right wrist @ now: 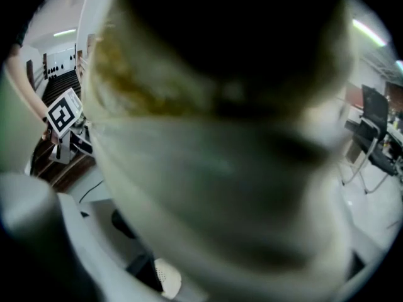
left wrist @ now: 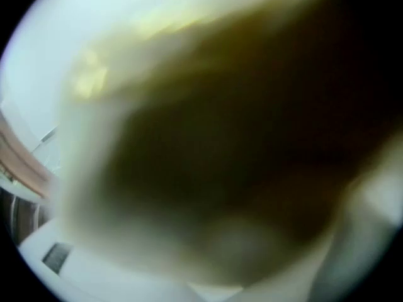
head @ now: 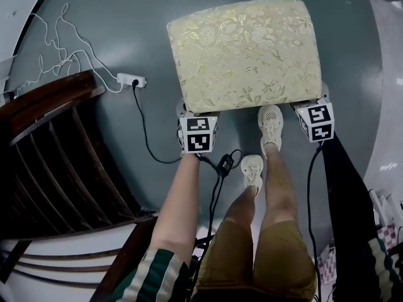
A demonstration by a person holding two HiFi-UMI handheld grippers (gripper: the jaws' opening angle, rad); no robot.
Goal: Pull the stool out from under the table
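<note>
The stool (head: 245,52), with a pale yellow floral cushion, stands on the grey floor away from the dark wooden table (head: 56,143). My left gripper (head: 192,113) is at the stool's near left corner and my right gripper (head: 312,106) at its near right corner. Both reach in under the cushion edge, so their jaws are hidden in the head view. In the left gripper view the blurred stool (left wrist: 220,137) fills the frame. The stool (right wrist: 220,168) also fills the right gripper view, pressed close between the jaws. Both grippers appear shut on it.
The person's feet (head: 271,121) stand just behind the stool, between the grippers. A white power strip (head: 131,79) with white and black cables lies on the floor to the left. An office chair (right wrist: 374,137) stands far off to the right.
</note>
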